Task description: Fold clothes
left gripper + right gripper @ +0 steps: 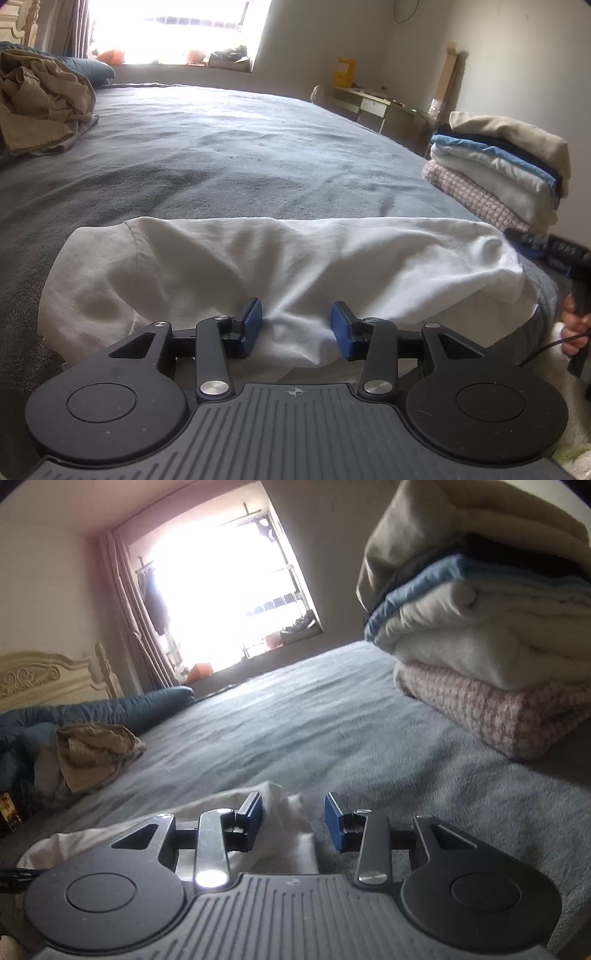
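Observation:
A white garment (295, 266) lies in a long band across the near side of the grey bed cover (221, 155). My left gripper (297, 326) sits low at its near edge, jaws apart, with a ridge of the white cloth between the blue pads (253, 325), which do not press it. My right gripper (293, 821) is at the garment's right end, also open, with a raised white corner (280, 808) leaning by its left finger. In the left wrist view a person's hand (574, 325) holds that gripper's dark body at the right edge.
A stack of folded clothes (498, 166) (480, 627) stands on the bed just right of the garment. A crumpled tan garment (40, 103) (92, 753) lies at the far left by a blue pillow (147, 705). A desk (373, 105) stands beyond the bed.

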Demonstrator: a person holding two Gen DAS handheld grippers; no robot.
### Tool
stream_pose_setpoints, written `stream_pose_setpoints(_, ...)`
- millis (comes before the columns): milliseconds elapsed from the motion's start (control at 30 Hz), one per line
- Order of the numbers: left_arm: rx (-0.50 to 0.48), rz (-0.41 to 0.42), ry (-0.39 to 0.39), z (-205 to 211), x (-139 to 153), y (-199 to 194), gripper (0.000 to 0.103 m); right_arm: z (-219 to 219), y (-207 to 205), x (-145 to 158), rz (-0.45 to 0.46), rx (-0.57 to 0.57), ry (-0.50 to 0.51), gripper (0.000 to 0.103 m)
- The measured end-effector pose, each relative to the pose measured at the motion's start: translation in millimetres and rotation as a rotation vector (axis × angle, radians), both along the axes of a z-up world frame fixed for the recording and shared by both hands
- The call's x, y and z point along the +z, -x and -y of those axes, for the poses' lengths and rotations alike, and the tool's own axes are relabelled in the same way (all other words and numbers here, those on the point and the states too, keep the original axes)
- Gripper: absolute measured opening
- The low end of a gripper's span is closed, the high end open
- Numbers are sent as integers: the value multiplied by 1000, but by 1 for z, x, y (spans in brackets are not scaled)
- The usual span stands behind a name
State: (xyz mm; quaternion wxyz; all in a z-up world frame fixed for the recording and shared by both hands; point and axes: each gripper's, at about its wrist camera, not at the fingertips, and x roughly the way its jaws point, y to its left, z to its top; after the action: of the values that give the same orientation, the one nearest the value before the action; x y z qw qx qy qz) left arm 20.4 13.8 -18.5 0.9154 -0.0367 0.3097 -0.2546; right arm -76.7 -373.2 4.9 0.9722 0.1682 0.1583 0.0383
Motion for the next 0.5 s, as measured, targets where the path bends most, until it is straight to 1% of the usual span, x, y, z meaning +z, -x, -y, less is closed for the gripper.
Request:
stream_pose_setpoints(100,2,3,2,-1,0,1,42,-27,11,17,84,112,69,41)
stream_pose_setpoints(133,3,4,3,-2,0,2,43,-37,13,17,97,150,97,41)
stream_pose_setpoints(200,5,9,8,-4,0,3,44,-58,13,9,90,228,164,39)
stream_pose_setpoints(233,6,10,14,-5,-1,4,44,-69,12,5,86,267,197,40)
stream_pose_setpoints(267,8,10,22,-7,-1,4,45,-77,9,-3,59,282,227,40)
stream_pose_setpoints(333,12,7,42,-10,-1,5,45,-85,-3,-23,-38,261,270,40)
stream_pose_setpoints(367,16,1,57,-12,0,4,46,-87,-4,-26,-55,253,268,40)
stream_pose_setpoints(400,27,-2,68,-14,2,5,46,-88,0,-24,-49,250,256,41)
stream_pose_setpoints(433,45,0,77,-17,6,7,47,-88,4,-19,-32,253,240,41)
stream_pose_setpoints(500,96,15,109,-28,15,15,51,-88,14,-2,23,271,209,41)
